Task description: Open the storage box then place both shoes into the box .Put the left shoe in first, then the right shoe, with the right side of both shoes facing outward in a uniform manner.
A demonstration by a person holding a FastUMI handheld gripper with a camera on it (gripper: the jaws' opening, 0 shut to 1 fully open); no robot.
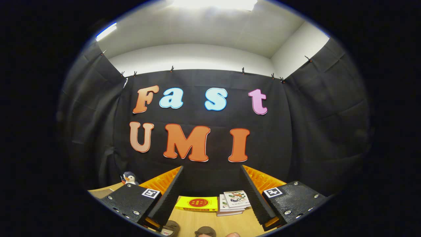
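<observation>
- The claw [212, 194] is released: its two black ribbed fingers [169, 194] stand wide apart with nothing between them, and they press on nothing.
- It is held level and high, pointing at the far wall rather than down at the work; this reads as a ready pose, with no step of the task yet in hand.
- Just below the fingers, two brown rounded shapes [204, 231] lie on the table. They may be the shoes; too little is visible to say for certain.
- The storage box cannot be identified, so whether it is open cannot be told.
- Beyond the fingers, a yellow book [196, 203] lies flat on the table [210, 220], just beside a stack of booklets [234, 202]; both sit at the back, likely kept away from the work.
- A toy penguin [129, 178] stands upright at the table's far left corner.
- The table is pale wood. Black cloth [315, 131], clipped along its top, walls the booth on three sides; above it are white walls and a bright ceiling light [213, 3].
</observation>
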